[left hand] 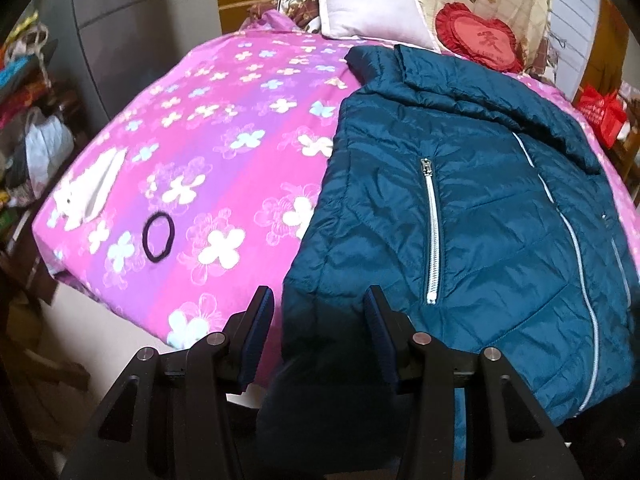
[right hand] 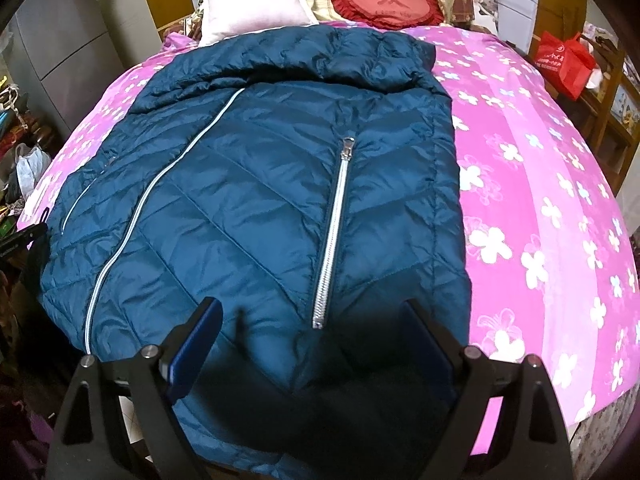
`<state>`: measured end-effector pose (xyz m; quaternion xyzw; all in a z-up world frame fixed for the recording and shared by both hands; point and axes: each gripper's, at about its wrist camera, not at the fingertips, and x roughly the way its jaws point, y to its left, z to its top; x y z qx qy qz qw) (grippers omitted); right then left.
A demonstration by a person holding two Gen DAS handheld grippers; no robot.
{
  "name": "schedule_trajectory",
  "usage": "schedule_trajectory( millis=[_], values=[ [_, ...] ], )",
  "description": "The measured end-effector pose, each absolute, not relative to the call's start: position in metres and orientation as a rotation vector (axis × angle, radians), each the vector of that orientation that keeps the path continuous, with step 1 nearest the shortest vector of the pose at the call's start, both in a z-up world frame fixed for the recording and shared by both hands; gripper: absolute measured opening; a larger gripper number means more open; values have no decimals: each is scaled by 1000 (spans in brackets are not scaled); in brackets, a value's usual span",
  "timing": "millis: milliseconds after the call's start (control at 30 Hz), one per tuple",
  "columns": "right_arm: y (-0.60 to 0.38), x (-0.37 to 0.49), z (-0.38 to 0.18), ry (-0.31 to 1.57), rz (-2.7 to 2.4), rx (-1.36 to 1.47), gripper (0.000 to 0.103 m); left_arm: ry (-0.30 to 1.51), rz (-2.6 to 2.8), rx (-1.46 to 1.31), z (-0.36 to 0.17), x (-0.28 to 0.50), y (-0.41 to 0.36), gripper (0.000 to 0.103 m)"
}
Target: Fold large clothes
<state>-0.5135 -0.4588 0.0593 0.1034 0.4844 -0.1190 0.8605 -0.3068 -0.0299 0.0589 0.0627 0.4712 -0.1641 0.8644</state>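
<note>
A dark teal quilted puffer jacket [left hand: 480, 216] lies front up on a pink flowered bedspread [left hand: 224, 128], collar toward the pillows, with silver pocket zips and a pale front zip. It also shows in the right wrist view [right hand: 248, 208]. My left gripper [left hand: 318, 300] is open, its jaws straddling the jacket's near left hem corner, which hangs over the bed edge. My right gripper [right hand: 312, 312] is open wide above the jacket's near hem, right of the front zip, with the pocket zip end between its fingers. Neither holds anything.
A black hair tie [left hand: 159, 237] and a white soft toy [left hand: 90, 192] lie on the bedspread left of the jacket. A white pillow [right hand: 256, 4] and a red heart cushion [right hand: 386, 0] sit at the head. Clutter stands left of the bed; a red bag [right hand: 564, 64] stands right.
</note>
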Motion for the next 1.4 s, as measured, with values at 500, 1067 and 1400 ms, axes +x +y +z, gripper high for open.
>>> schedule_trajectory(
  millis=[500,1067,1400],
  values=[
    [-507,-555,65,1015,-357,292,94,1130,-452,-61,36,-294,-5,30],
    [-492,-565,25,1032,-112,442,95,1142,-492,40,31,-300,-25,34],
    [-474,-557,55,960,-79,302,24,1053,-495,99,60,-304,-35,0]
  ],
)
